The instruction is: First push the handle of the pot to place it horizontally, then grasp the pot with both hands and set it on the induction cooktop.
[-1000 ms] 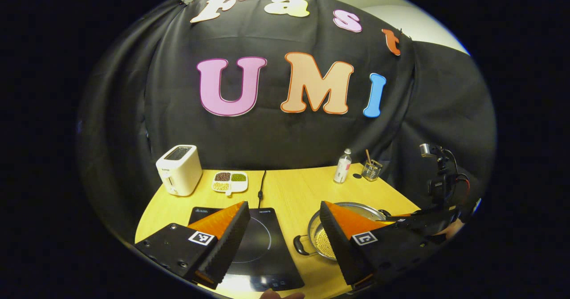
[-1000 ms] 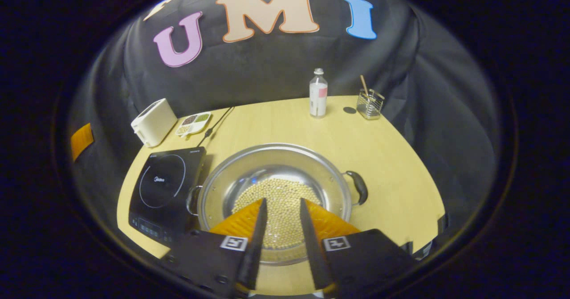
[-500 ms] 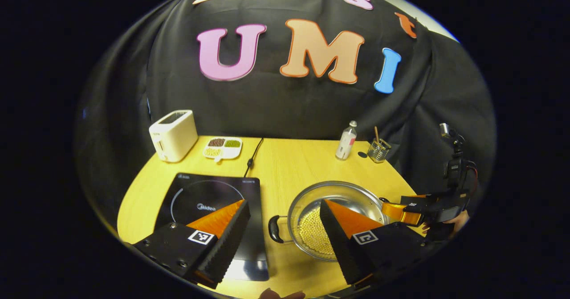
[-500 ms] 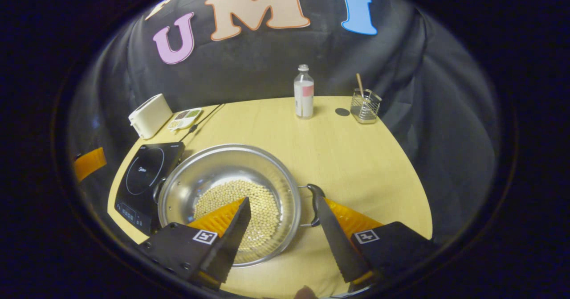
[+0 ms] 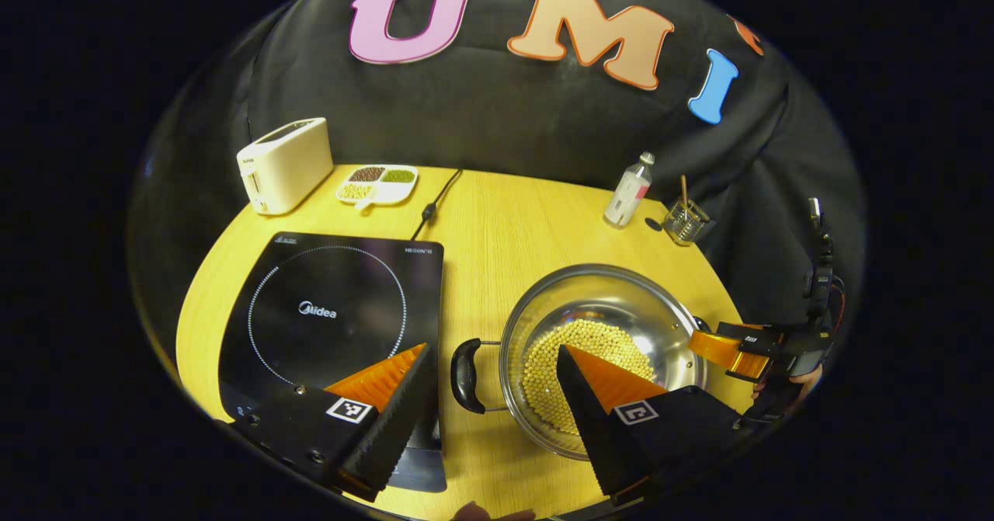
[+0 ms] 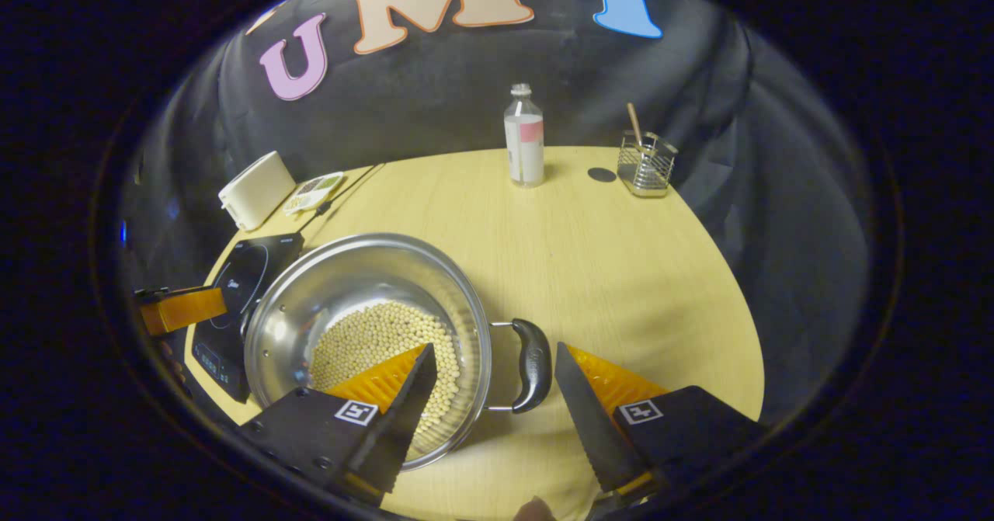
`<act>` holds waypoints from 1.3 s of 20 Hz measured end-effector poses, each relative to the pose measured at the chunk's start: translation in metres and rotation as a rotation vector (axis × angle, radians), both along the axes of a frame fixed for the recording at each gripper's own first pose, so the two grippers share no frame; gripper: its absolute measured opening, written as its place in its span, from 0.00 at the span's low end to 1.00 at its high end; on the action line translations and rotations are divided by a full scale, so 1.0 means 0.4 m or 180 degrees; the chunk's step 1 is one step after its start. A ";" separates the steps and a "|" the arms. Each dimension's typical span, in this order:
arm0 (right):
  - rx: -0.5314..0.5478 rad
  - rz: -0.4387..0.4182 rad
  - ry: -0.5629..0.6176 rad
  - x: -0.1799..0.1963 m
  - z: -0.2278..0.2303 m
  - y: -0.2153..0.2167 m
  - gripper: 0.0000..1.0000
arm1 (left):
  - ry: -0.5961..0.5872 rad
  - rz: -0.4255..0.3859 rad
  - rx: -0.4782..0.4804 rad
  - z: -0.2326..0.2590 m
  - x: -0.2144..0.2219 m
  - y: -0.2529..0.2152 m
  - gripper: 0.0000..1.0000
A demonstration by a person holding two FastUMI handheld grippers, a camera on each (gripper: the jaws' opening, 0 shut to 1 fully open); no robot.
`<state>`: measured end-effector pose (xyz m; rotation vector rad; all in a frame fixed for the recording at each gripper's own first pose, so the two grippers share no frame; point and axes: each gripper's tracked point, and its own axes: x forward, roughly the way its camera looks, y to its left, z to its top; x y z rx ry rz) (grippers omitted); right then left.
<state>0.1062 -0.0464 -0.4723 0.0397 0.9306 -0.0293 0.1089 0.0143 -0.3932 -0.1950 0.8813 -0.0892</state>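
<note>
The pot [image 5: 602,350] is sitting on the yellow wooden worktop [image 5: 505,226], just beside the right edge of the induction cooktop [image 5: 330,327] and not on it. It is a wide, shallow stainless steel pot with a bright, rolled rim, and its inner wall is mirroring the pale yellow beans [image 5: 582,366] that are covering its bottom in a single loose layer. Two black loop handles on thin wire brackets are sticking out at opposite sides: the left handle [image 5: 464,364] is pointing toward the cooktop and lying in the gap between pot and glass, while the right handle [image 6: 534,354] is pointing away from it over bare wood.

The left gripper [image 5: 493,397] is hovering with its jaws spread wide, one finger over the near right corner of the cooktop and the other over the pot's bowl, with the left handle lying between them, farther off. The right gripper [image 6: 493,401] is likewise holding its jaws wide apart, one finger over the beans and the other over bare wood, with the right handle showing between the two tips; neither finger is pressing on anything.

Along the far edge of the worktop a white toaster [image 5: 285,165] is standing at the left corner, a divided dish [image 5: 377,182] just beside it, and a clear bottle [image 6: 525,135] and a wire holder [image 6: 645,165] toward the right
</note>
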 end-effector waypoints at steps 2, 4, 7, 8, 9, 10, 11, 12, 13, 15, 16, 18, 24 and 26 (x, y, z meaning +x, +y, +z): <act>0.0040 -0.0010 0.0069 -0.001 -0.021 -0.003 0.96 | 0.0096 -0.0025 0.0031 -0.040 0.003 0.004 0.97; 0.0034 -0.0005 0.0116 0.001 -0.039 -0.010 0.96 | 0.0184 0.0010 0.0035 -0.072 0.005 0.011 1.00; 0.0062 -0.0019 0.0196 0.012 -0.065 -0.014 0.92 | 0.0290 0.0002 -0.0044 -0.103 0.009 -0.004 0.96; 0.0073 -0.0025 0.0226 0.016 -0.074 -0.013 0.93 | 0.0328 -0.0029 -0.0022 -0.114 0.010 -0.004 0.96; 0.0071 -0.0030 0.0252 0.013 -0.080 -0.014 0.88 | 0.0362 -0.0062 -0.0015 -0.126 0.011 -0.007 0.96; 0.0076 -0.0030 0.0289 0.011 -0.087 -0.014 0.83 | 0.0404 -0.0090 -0.0027 -0.136 0.013 -0.015 0.96; 0.0085 -0.0034 0.0317 0.010 -0.094 -0.013 0.83 | 0.0426 -0.0115 -0.0049 -0.145 0.014 -0.022 0.95; 0.0103 -0.0043 0.0340 0.012 -0.098 -0.011 0.83 | 0.0461 -0.0140 -0.0063 -0.156 0.017 -0.028 0.95; 0.0103 -0.0056 0.0356 0.011 -0.103 -0.013 0.83 | 0.0490 -0.0160 -0.0048 -0.168 0.017 -0.027 0.95; 0.0092 -0.0056 0.0376 0.014 -0.121 -0.011 0.80 | 0.0479 -0.0220 -0.0008 -0.178 0.032 -0.026 0.93; 0.0081 -0.0041 0.0399 0.015 -0.124 -0.010 0.70 | 0.0481 -0.0256 -0.0006 -0.181 0.037 -0.028 0.90; 0.0091 -0.0052 0.0438 0.010 -0.132 -0.011 0.67 | 0.0501 -0.0302 -0.0029 -0.184 0.041 -0.030 0.88; 0.0159 -0.0164 0.0526 -0.002 -0.157 -0.022 0.75 | 0.0677 -0.0277 -0.0256 -0.209 0.033 -0.034 0.80; 0.0127 -0.0195 0.0526 0.010 -0.159 -0.037 0.67 | 0.0707 -0.0281 -0.0210 -0.218 0.036 -0.031 0.66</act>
